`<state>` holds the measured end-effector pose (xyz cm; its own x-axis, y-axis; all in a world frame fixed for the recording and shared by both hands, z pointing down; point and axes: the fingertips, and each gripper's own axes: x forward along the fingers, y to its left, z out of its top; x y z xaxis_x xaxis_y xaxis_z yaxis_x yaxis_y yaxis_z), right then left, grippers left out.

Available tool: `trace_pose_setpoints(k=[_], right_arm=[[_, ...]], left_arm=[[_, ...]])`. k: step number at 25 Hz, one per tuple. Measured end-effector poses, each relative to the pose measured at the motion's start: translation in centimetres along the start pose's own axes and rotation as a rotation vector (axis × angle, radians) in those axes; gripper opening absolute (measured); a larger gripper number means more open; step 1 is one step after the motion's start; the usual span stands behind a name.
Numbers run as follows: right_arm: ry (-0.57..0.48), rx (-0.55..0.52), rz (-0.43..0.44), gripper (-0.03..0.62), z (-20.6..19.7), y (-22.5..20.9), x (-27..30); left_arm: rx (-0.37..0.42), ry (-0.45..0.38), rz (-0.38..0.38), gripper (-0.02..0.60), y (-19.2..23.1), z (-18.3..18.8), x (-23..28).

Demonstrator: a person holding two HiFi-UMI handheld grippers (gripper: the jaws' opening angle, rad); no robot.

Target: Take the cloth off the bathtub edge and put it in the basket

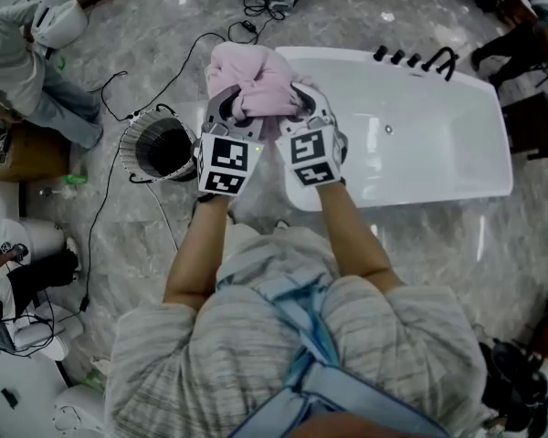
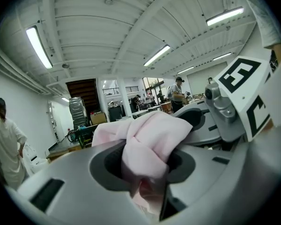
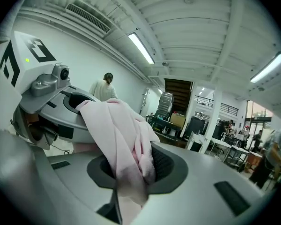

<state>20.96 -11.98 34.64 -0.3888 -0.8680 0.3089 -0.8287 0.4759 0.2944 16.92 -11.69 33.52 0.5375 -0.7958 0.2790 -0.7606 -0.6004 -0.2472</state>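
Head view shows our left gripper (image 1: 225, 103) and right gripper (image 1: 303, 97) each pinched narrow on a fold of the bunched pink fabric cloth (image 1: 251, 80), held above the white bathtub's (image 1: 438, 144) left edge. The round dark wire basket (image 1: 160, 146) stands on the floor just beside that edge. We judge a hanging tail could snag its rim, or one thin pinch slip.

Marble floor (image 1: 438, 240) w/ white bathtub (image 1: 420, 126), wire basket (image 1: 128, 140) just beside, black cables (image 1: 253, 12).
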Motion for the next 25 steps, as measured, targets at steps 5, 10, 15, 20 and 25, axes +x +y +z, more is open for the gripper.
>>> trace_pose_setpoints(k=[5, 10, 15, 20, 25], right_arm=[[-0.032, -0.004, 0.022, 0.121, 2.0, 1.4, 1.8], [-0.043, 0.003, 0.033, 0.121, 3.9, 3.1, 4.9], [-0.044, 0.008, 0.018, 0.121, 6.4, 5.2, 9.1], [-0.038, 0.017, 0.019, 0.121, 8.8, 8.0, 13.4], [-0.030, 0.026, 0.043, 0.121, 10.2, 11.5, 17.7]], left_arm=[[0.006, -0.012, 0.037, 0.152, 3.0, 0.3, -1.0], [-0.001, -0.021, 0.039, 0.152, 6.9, -0.6, -1.2], [-0.002, -0.034, 0.024, 0.152, 12.2, -1.6, -1.2], [0.002, -0.031, 0.016, 0.152, 17.6, -3.1, -1.7], [-0.010, -0.008, 0.027, 0.152, 22.7, -5.7, -2.3]])
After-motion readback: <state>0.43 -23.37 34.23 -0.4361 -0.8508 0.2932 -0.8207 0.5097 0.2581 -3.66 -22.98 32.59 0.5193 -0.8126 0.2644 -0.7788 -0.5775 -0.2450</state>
